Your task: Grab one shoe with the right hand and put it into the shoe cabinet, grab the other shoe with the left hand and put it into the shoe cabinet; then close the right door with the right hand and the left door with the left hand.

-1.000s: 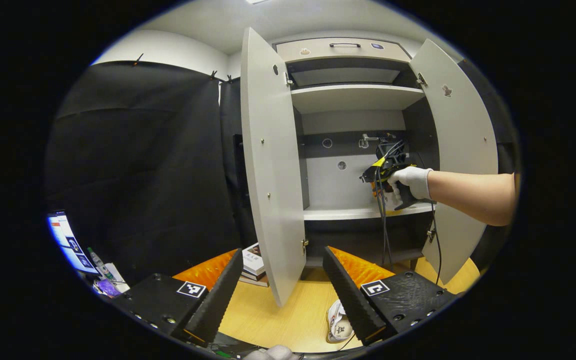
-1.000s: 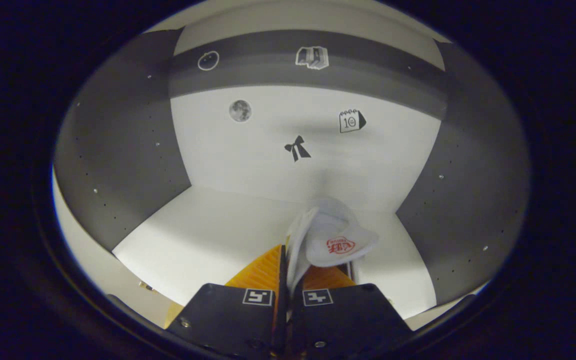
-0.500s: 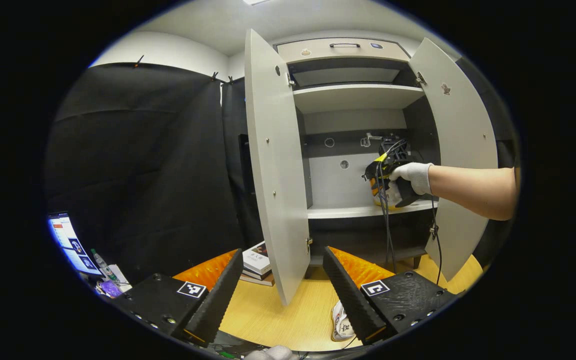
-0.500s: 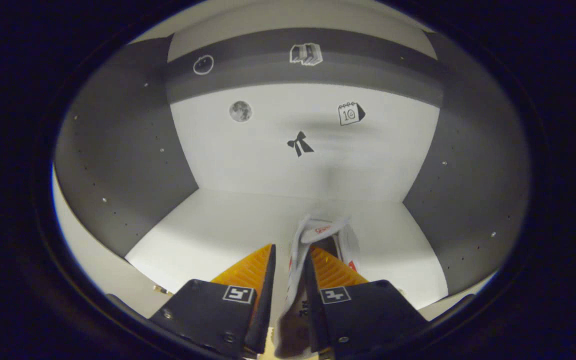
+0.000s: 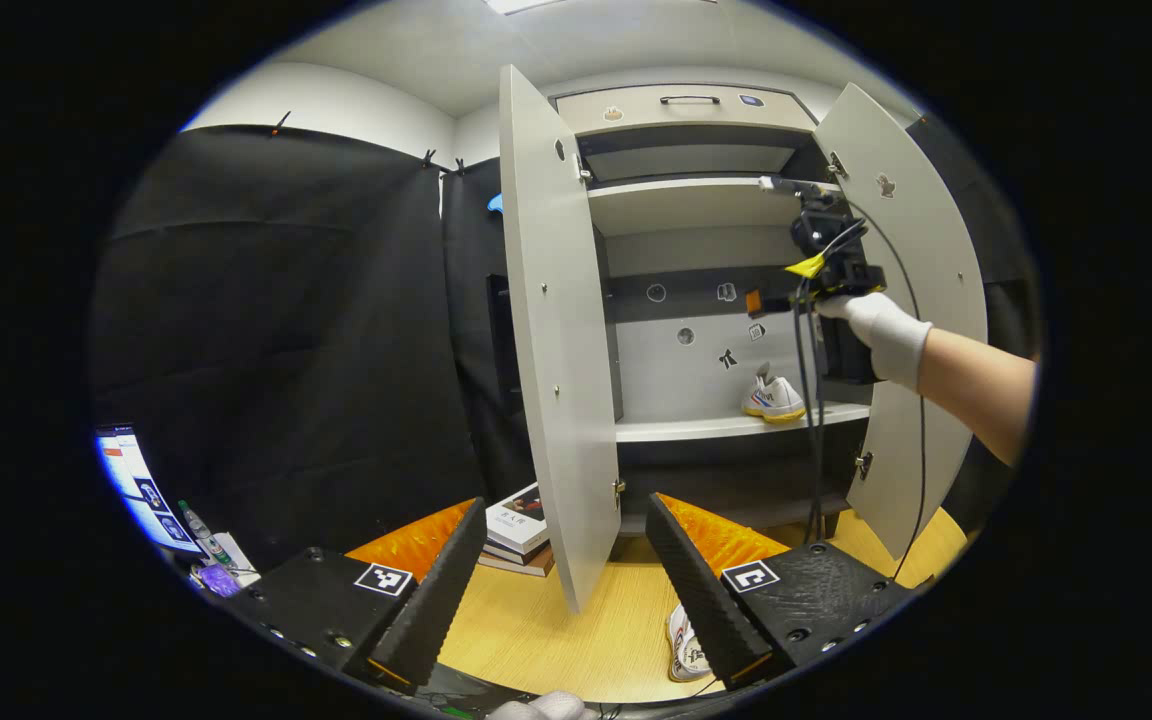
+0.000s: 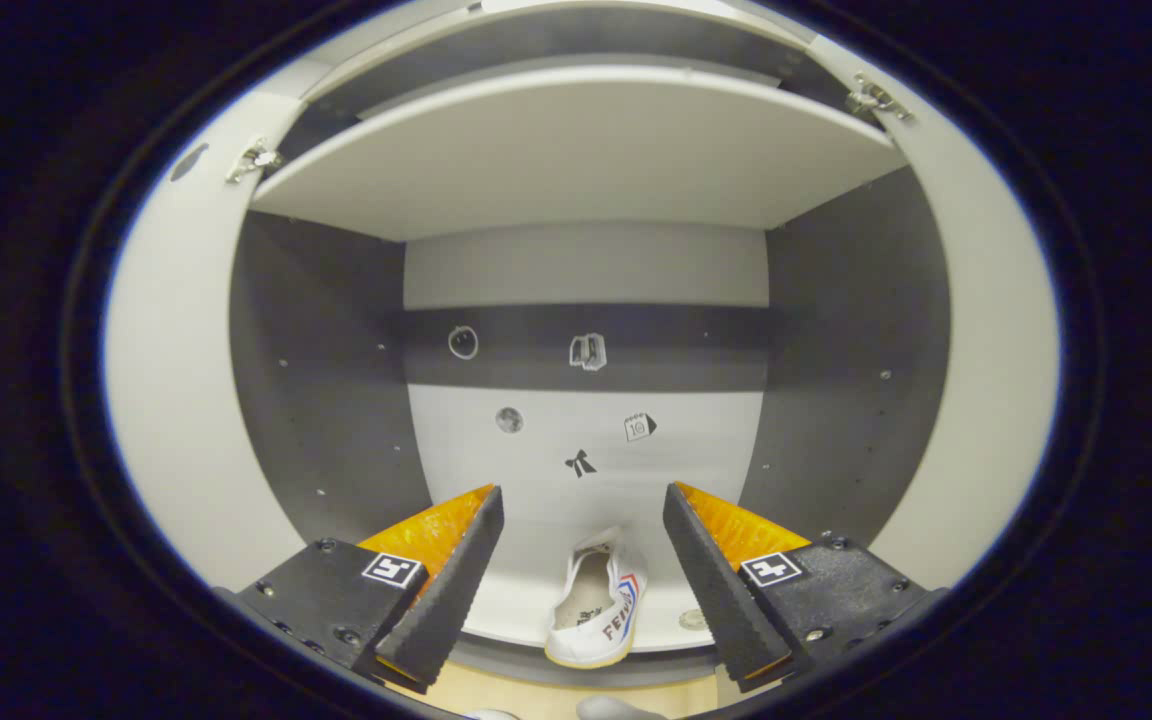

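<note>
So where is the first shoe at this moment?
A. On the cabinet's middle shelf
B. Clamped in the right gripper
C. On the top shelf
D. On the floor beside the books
A: the first shoe rests on the middle shelf, apart from the right gripper, whose jaws stand open.

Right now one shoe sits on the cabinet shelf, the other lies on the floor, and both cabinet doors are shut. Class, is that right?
Not quite: both doors stand open, as the left gripper view shows. The rest holds: one shoe sits on the cabinet shelf, the other shoe lies on the floor.
</note>
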A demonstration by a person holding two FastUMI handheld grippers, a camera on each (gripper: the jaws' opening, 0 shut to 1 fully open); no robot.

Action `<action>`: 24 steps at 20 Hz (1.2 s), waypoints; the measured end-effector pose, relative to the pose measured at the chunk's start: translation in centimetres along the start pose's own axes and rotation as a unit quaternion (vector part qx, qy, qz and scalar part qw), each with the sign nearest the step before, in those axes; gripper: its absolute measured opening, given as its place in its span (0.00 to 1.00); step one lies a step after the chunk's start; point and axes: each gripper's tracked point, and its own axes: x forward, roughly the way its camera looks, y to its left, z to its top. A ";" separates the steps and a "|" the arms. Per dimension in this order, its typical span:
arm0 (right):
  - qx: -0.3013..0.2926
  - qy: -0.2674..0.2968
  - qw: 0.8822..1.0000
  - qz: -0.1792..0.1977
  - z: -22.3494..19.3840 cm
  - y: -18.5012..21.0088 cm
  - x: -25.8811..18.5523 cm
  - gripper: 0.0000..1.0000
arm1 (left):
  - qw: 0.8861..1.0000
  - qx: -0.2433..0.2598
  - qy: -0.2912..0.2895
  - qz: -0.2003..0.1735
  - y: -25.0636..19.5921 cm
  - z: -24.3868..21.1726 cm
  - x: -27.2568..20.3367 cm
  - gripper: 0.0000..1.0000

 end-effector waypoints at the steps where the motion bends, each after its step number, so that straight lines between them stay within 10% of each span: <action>1: 0.004 -0.018 1.000 0.012 0.7 0.4 -1.7 1.00 | 1.000 -0.002 -0.001 -0.003 0.1 -0.1 0.0 0.96; 15: 0.016 -0.041 0.999 0.011 -10.3 -3.9 -25.3 1.00 | 0.998 -0.004 -0.024 -0.058 -1.9 -0.2 -0.4 0.96; 24: 0.003 -0.007 0.999 -0.046 -14.7 -7.9 -30.4 1.00 | 0.994 -0.004 -0.018 -0.107 -5.7 -3.3 1.2 0.96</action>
